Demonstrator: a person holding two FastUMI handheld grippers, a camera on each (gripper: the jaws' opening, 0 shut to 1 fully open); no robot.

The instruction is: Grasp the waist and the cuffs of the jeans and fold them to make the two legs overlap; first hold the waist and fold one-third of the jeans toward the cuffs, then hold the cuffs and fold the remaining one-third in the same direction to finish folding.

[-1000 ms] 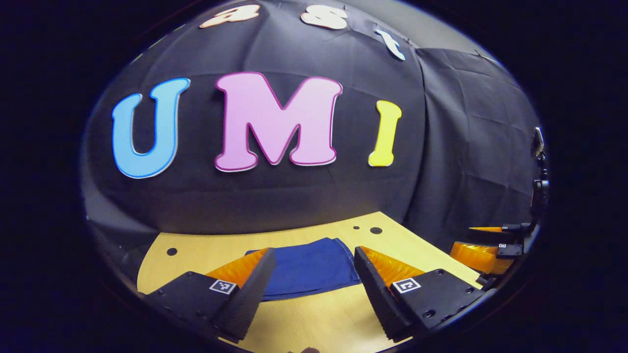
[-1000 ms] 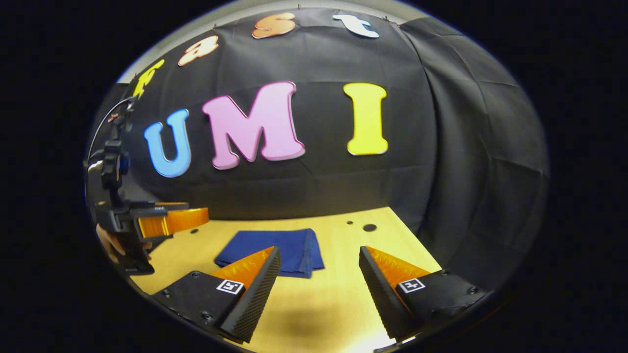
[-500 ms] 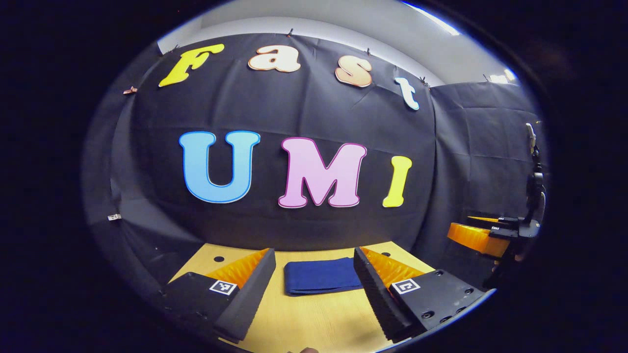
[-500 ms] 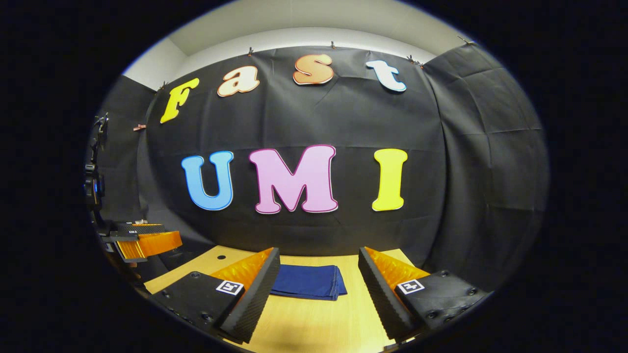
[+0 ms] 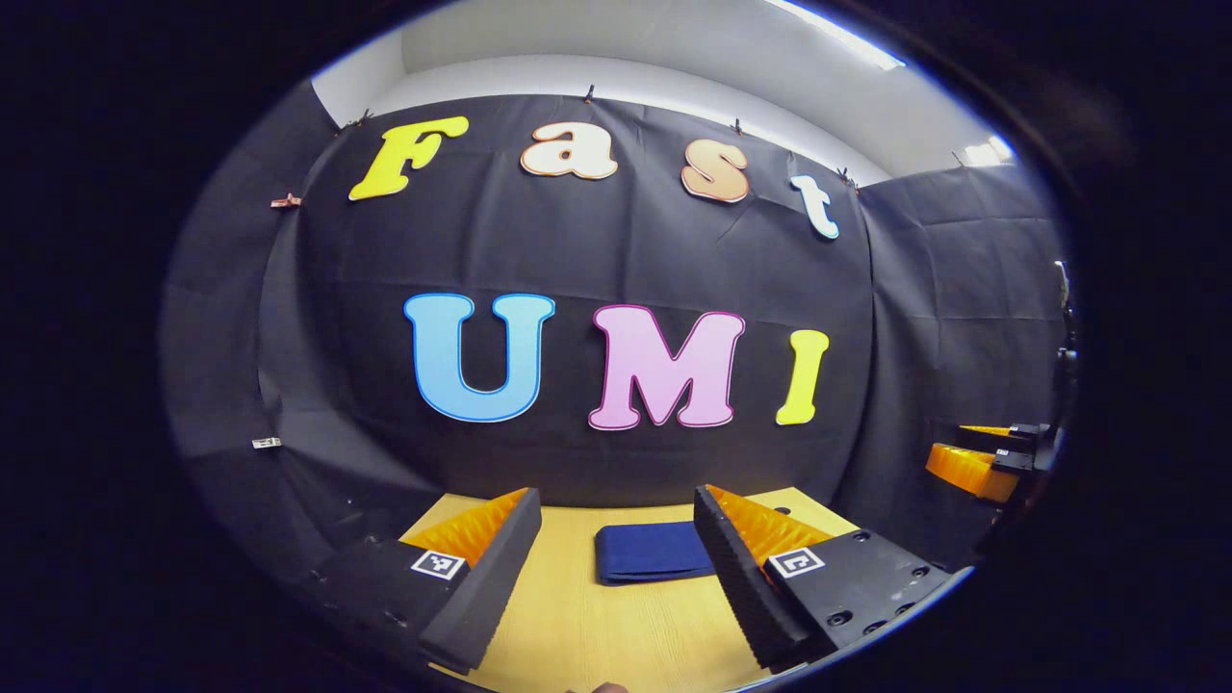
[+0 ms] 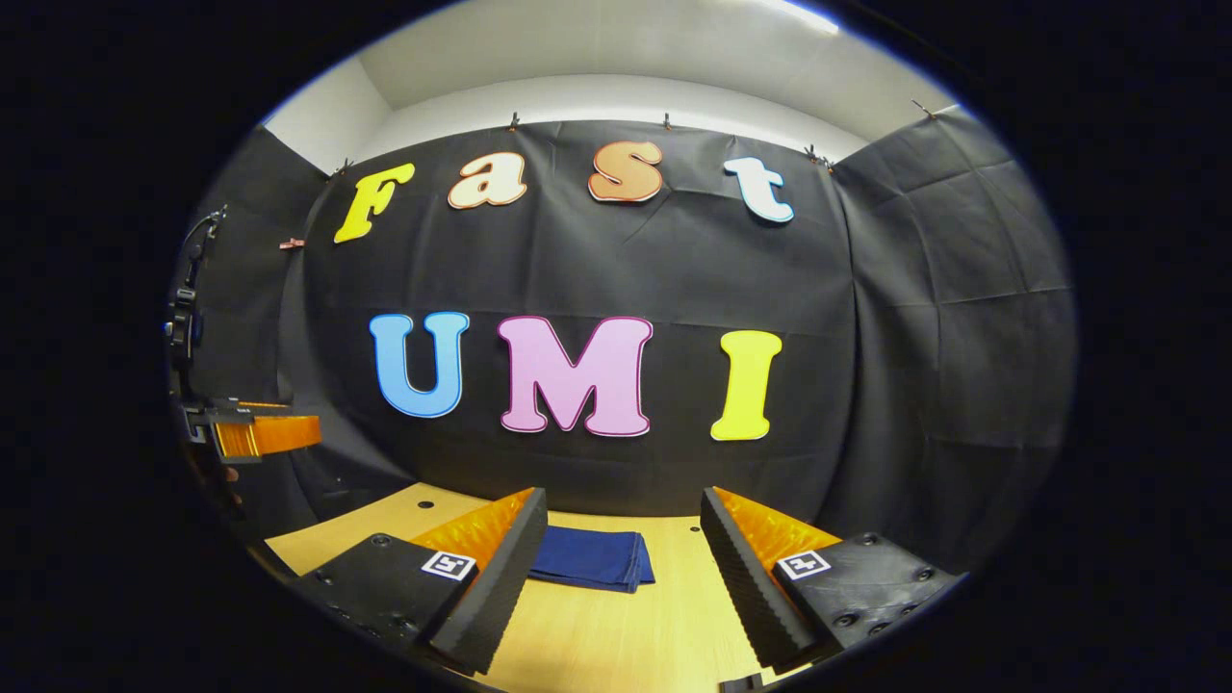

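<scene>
The dark blue jeans (image 5: 647, 552) lie folded into a small flat packet on the wooden table (image 5: 597, 635), ahead of my left gripper (image 5: 616, 510). That gripper is open, held back from the cloth with nothing between its fingers. In the right gripper view the same jeans (image 6: 589, 559) rest flat beyond my right gripper (image 6: 624, 508), which is also open and holds nothing. The right gripper (image 5: 982, 457) hangs in the air at the right edge of the left gripper view. The left gripper (image 6: 252, 433) hangs at the left edge of the right gripper view.
The black cloth wall (image 6: 597, 269) closes the back and right side of the table. Small round holes (image 6: 424, 503) dot the tabletop (image 6: 616, 645) near the far edge.
Both grippers have pulled back and tilted up from the table, so the folded jeans look smaller and lower. The jeans themselves have not moved.
</scene>
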